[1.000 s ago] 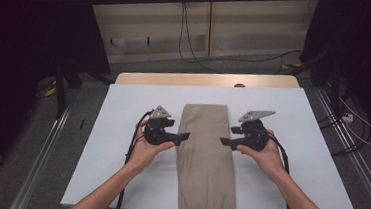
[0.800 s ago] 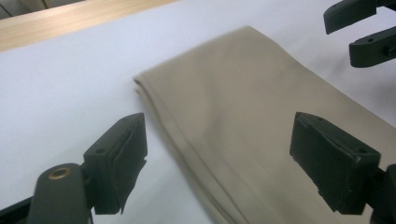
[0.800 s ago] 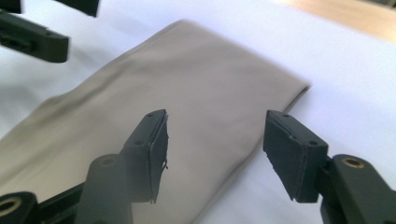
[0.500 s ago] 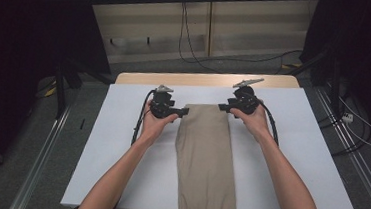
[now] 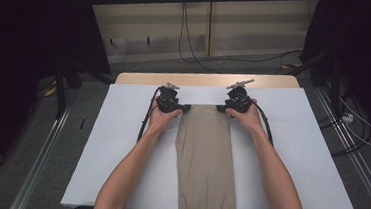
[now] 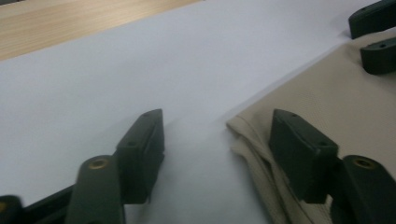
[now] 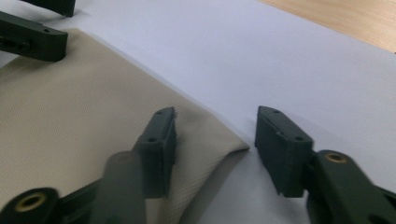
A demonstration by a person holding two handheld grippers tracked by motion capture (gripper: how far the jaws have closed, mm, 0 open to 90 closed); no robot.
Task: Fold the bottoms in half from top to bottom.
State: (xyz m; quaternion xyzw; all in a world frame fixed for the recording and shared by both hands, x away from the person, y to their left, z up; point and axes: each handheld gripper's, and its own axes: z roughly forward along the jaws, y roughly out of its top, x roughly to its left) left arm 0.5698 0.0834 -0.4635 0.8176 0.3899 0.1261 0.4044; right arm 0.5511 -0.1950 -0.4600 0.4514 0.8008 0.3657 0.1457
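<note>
- So the folded beige cloth lies on the white sheet as a long strip, long axis running near-to-far up the middle of the table, far end just short of the bare wood.
- The left gripper sits at the far-left corner, the right gripper at the far-right corner, so each hand is right at its own corner and neither has the edge.
- Left jaws have just been closing but aren't gripping yet: in the left gripper view the corner lies in the gap, nearer one pad.
- Right jaws, same deal: they've been closing, corner sits between the pads, one pad over the cloth, nothing pinched yet.
- Both forearms stretch far forward, grippers low and pointing inward at each other.
</note>
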